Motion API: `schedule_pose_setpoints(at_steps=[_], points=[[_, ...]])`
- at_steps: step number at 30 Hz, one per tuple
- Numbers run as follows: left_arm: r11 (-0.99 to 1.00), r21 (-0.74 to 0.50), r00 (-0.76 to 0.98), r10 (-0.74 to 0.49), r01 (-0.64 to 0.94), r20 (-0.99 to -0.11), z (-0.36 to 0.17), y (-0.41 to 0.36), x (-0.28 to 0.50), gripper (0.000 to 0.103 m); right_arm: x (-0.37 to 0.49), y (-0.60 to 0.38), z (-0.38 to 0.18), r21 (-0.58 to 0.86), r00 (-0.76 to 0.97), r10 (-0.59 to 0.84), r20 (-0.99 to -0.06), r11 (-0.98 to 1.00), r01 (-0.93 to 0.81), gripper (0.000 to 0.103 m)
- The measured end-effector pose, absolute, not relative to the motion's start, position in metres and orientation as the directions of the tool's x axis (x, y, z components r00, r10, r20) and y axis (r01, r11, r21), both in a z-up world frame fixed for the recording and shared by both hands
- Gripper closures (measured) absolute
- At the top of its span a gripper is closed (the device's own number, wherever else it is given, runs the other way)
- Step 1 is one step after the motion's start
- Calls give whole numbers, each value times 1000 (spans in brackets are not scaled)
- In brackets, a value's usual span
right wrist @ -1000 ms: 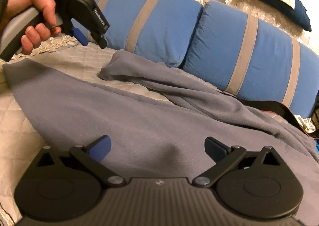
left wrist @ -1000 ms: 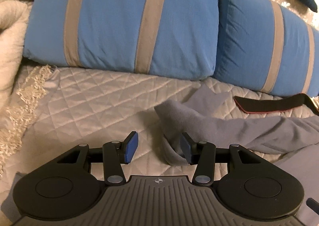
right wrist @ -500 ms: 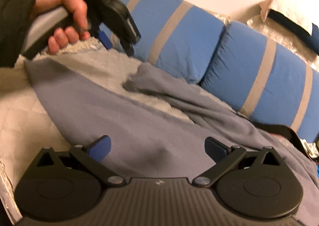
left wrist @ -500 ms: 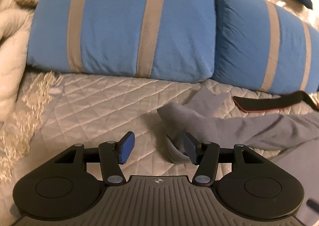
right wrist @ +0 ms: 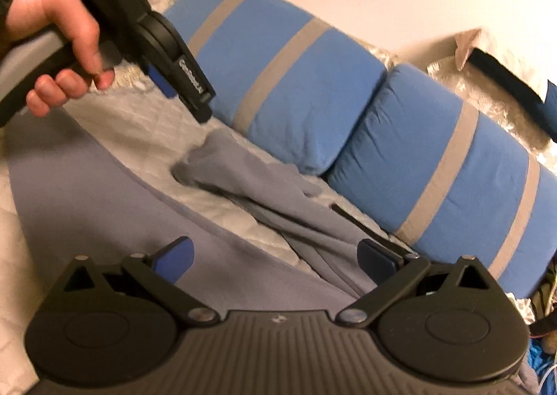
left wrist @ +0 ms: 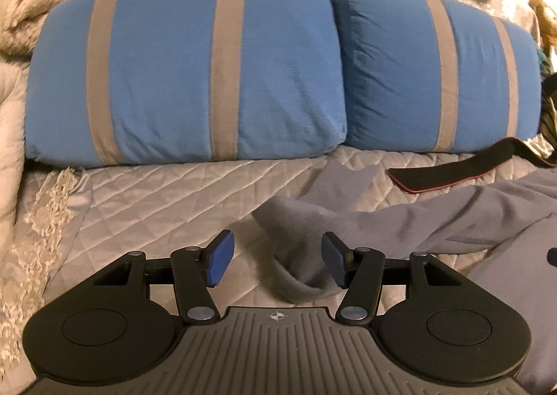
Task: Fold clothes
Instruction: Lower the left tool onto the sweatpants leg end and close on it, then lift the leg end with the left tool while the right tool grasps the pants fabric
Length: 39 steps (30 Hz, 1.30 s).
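Grey fleece is what I am working with: the grey garment (left wrist: 410, 221) lies across the quilted bed cover (left wrist: 156, 193), its bulk toward the right edge of the bed and a sleeve end reaching back to my left gripper (left wrist: 275, 261). In the left wrist view that cuff sits between the blue pads, against the right-hand one, but the left pad stands clear of it, so I read the jaws as half open and holding nothing. They have just been opening, with the cuff between them. Where the garment runs off the right of the picture I cannot follow it. A black strap (left wrist: 456, 172) lies beside it, just in front of the two blue striped pillows (left wrist: 216, 71) along the head of the bed. A second ago the pillows sat tilted in this view; now they lie more level.

From the right wrist view, my right gripper (right wrist: 275, 261) stands wide above the garment's flat body, gripping nothing. This picture is smeared by motion, so folds are hard to read. The person's hand (right wrist: 59, 43) grips the left gripper's handle at the upper left; its tips hang just above the sleeve end. Compared with a second ago, this view has tilted and the pillows slant down to the right.
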<state>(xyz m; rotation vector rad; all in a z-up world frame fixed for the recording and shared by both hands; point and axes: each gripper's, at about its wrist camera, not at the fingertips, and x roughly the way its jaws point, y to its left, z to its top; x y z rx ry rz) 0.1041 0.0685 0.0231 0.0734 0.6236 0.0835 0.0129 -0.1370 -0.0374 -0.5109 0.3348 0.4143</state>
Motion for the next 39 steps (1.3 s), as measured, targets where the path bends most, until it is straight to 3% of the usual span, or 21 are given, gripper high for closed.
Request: schedule_pose_setpoints(at_steps=[9,14,20,25,26,29,30,39], points=[[981,191,784,88,39,-615,0,47,123,49,32,-167,-38,-274,835,231,-500,872,-406,0],[945,299,765,95,132,-638,-13,28,128,49,36,-174,-35,-235,828,243,-506,885,-403,0],[907,344,732,60,244,-679,-25,20,126,49,40,-177,-37,-212,818,239,-524,893,-396,0],[853,454,741,127,257,-659,-43,11,127,49,42,-176,-40,-205,815,237,-529,896,-393,0],[852,460,738,139,252,-661,-46,10,128,52,42,-175,-40,-206,814,235,-530,896,-393,0],[862,450,733,147,235,-664,-42,10,130,89,43,-174,-45,-215,811,225,-540,895,-391,0],[870,441,737,149,219,-659,-37,13,129,94,44,-173,-46,-216,811,222,-541,895,-390,0],[931,331,826,62,154,-560,20,23,112,97,39,-168,-45,-236,835,243,-494,886,-398,0]])
